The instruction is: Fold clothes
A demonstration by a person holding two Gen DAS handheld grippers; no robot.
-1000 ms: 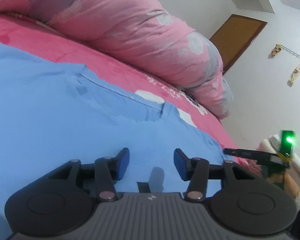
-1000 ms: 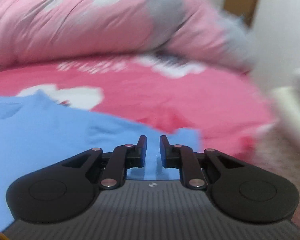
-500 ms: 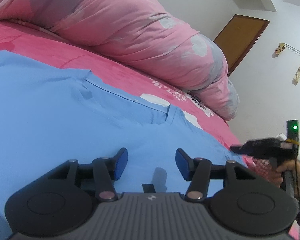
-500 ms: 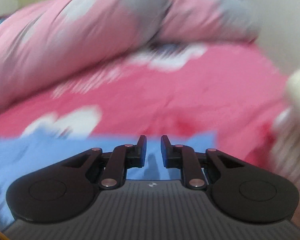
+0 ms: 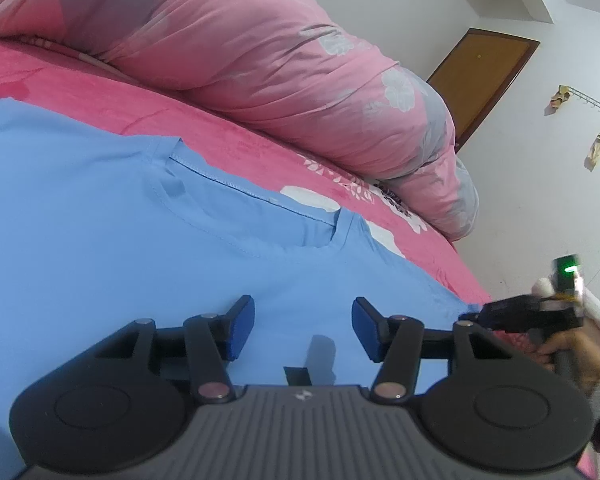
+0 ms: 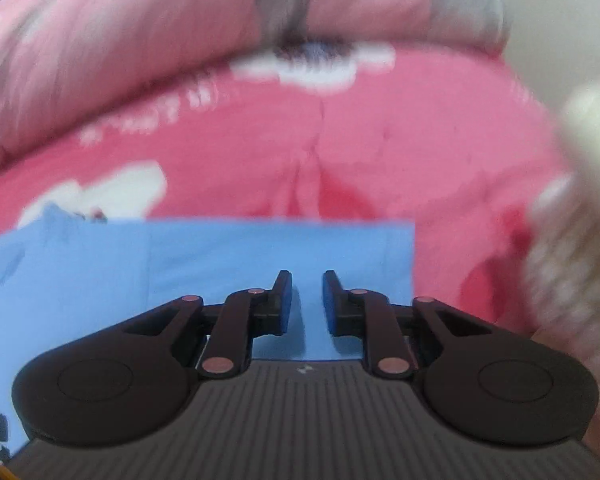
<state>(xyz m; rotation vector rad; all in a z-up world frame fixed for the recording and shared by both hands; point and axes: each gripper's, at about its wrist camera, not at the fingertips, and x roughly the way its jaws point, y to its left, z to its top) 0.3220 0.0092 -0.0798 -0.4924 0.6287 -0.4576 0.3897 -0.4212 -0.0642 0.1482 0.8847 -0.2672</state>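
A blue T-shirt (image 5: pixel 148 248) is spread flat on the pink bed (image 5: pixel 236 140), beneath and ahead of both tools. The left hand-held gripper (image 5: pixel 303 330) is held released above it, nothing between the pads. The right hand-held gripper (image 6: pixel 303 300) is narrowed over the sleeve edge, a slim gap left, nothing grasped.

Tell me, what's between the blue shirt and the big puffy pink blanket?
Only a strip of pink flowered bedsheet lies between the blue shirt and the pink blanket; nothing sits on it. The left wrist view shows it best.
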